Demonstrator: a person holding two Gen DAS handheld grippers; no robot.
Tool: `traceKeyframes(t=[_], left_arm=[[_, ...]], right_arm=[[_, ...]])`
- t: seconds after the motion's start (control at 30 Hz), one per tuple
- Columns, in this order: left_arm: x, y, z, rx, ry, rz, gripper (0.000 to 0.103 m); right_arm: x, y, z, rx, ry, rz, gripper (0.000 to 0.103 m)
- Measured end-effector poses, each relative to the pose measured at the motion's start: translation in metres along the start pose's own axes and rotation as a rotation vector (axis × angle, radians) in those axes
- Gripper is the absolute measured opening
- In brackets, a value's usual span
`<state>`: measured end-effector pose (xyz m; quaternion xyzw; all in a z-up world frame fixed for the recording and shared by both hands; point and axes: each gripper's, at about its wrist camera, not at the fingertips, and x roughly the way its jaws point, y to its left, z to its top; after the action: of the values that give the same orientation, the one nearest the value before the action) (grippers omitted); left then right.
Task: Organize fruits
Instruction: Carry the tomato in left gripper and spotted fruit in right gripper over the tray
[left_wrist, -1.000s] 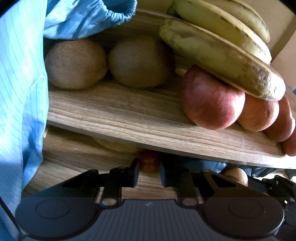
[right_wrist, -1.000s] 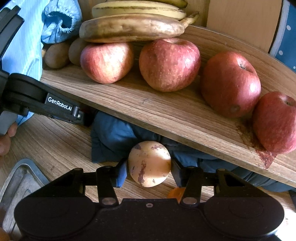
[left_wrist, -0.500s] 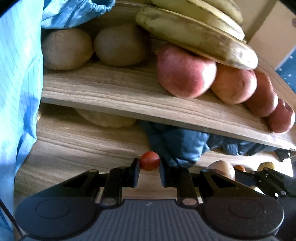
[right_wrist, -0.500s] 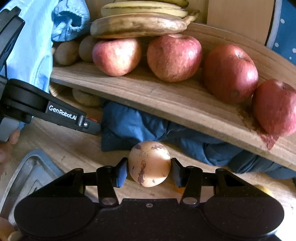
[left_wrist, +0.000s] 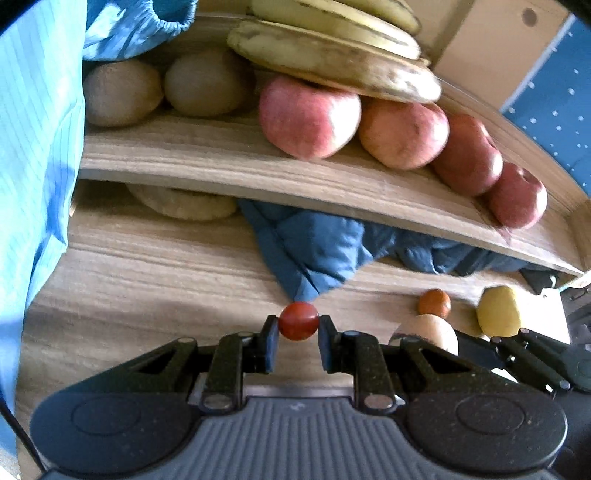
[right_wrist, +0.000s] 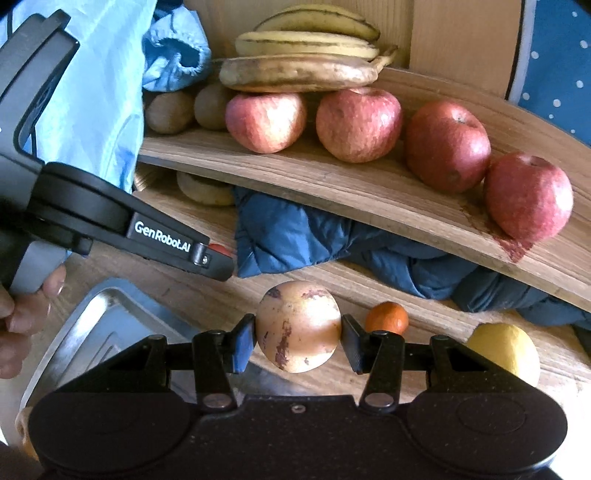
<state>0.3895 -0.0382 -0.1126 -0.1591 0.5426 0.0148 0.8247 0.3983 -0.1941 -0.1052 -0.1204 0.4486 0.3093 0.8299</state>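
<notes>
My left gripper (left_wrist: 297, 345) is shut on a small red tomato (left_wrist: 298, 320), held above the lower wooden shelf (left_wrist: 147, 288). My right gripper (right_wrist: 298, 341) is shut on a pale round fruit with brown blotches (right_wrist: 297, 325); that fruit also shows in the left wrist view (left_wrist: 430, 328). The upper shelf (right_wrist: 332, 184) holds several red apples (right_wrist: 358, 123), two kiwis (right_wrist: 170, 110) and a bunch of bananas (right_wrist: 303, 70). A small orange (right_wrist: 387, 317) and a yellow lemon (right_wrist: 506, 350) lie on the lower surface.
A crumpled dark blue cloth (right_wrist: 314, 236) lies under the upper shelf. A metal tray (right_wrist: 110, 325) sits at the lower left. A pale flat fruit (right_wrist: 203, 190) lies far back under the shelf. A light blue sleeve (right_wrist: 92, 92) hangs at the left.
Both grippers have pulled back from the shelves with their fruits still held. The tomato and the pale fruit now sit farther from the shelf edge, and more of the lower surface shows.
</notes>
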Motion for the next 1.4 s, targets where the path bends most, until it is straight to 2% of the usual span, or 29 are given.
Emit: traceKeyframes(t=[0.57, 1.4], left_arm=[[-0.022, -0.024, -0.041, 0.027, 0.019, -0.016, 0.024], [-0.027, -0.044, -0.099, 0.023, 0.073, -0.014, 0.024]], right_arm=[[-0.044, 0.006, -0.048, -0.012, -0.001, 0.018, 0.051], [-0.069, 0.006, -0.097, -0.045, 0.061, 0.060, 0.051]])
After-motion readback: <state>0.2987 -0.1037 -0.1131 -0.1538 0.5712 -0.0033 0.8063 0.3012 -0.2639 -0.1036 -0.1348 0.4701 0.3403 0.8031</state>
